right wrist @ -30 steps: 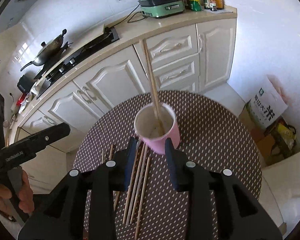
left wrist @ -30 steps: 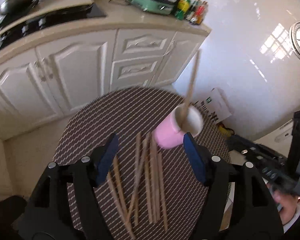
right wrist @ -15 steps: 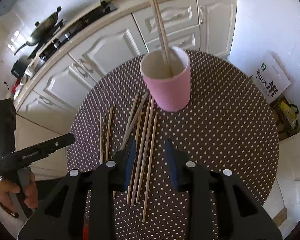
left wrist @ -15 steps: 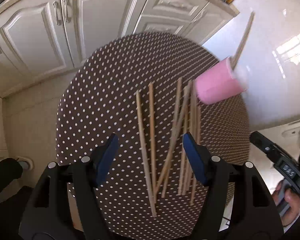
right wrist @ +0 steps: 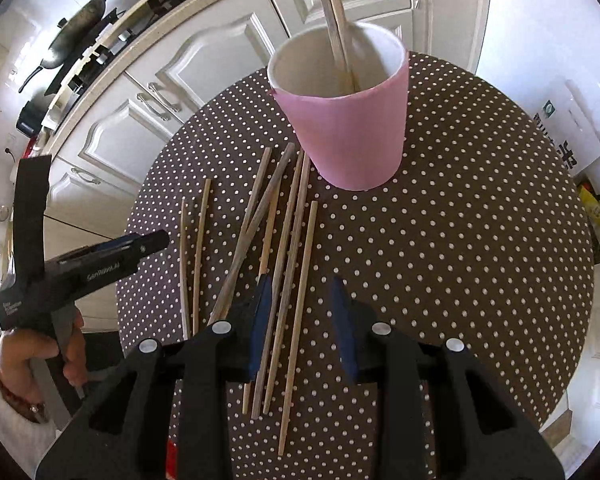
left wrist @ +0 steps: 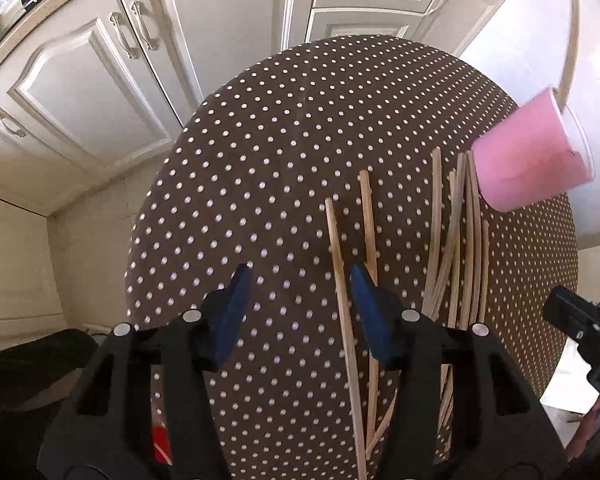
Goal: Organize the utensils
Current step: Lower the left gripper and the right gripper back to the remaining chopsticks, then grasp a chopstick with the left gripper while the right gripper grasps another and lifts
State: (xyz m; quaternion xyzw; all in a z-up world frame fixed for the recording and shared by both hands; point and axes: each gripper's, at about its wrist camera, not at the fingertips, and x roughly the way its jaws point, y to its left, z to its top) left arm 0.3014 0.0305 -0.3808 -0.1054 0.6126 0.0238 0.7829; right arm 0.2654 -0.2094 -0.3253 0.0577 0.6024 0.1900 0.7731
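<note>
- Kitchen setting: round dotted table (right wrist: 460,240) in front of white cabinets (left wrist: 160,40).
- Left gripper (left wrist: 298,312): jaws parted wide, nothing held, hovering over the two leftmost chopsticks (left wrist: 342,280); one stick is seen just inside the right finger.
- Right gripper (right wrist: 300,320): partly open, empty, poised above the main bundle of chopsticks (right wrist: 288,248), a few sticks seen between the fingers.
- Sticks judged light, stiff, thin, smooth wood; likely to roll or slip. Mid-length pinch advised, one at a time.
- Appearance: pale tan, some greyer, roughly parallel, a few crossed.
- Pink cup (right wrist: 340,112) is set just beyond the tips, upright, one stick (right wrist: 336,20) already leaning inside.
</note>
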